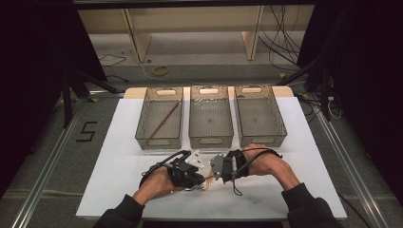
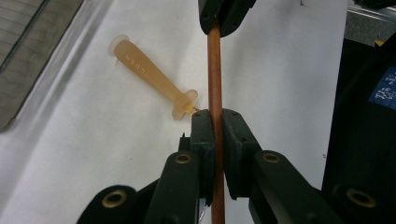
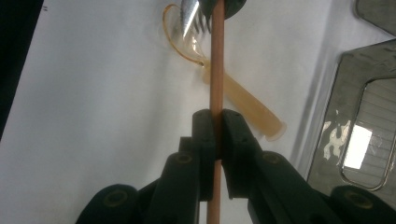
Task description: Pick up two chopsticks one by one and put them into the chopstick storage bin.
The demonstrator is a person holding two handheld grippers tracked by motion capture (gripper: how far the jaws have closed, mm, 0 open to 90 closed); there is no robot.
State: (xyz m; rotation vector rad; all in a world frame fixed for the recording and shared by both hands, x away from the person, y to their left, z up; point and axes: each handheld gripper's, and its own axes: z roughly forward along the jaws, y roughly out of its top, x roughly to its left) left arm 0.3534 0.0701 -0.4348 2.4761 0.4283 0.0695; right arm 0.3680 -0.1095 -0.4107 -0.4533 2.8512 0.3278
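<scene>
Chopstick (image 2: 215, 70) | left gripper (image 2: 215, 122) jaws clamped on it | right gripper (image 3: 215, 122) jaws clamped on it | amber spoon (image 2: 152, 77) beside

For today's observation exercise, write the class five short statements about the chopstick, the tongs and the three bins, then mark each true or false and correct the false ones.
1. Both tongs grip one chopstick. True: the left tongs and the right tongs are each clamped on the held chopstick.
2. The left bin is empty. False: the left bin holds another chopstick.
3. An amber plastic utensil lies on the table. True: the amber utensil rests on the white table.
4. The middle bin holds a fork. False: the middle bin looks empty.
5. The held chopstick rests in the right bin. False: it is held above the table, in front of the right bin.
</scene>
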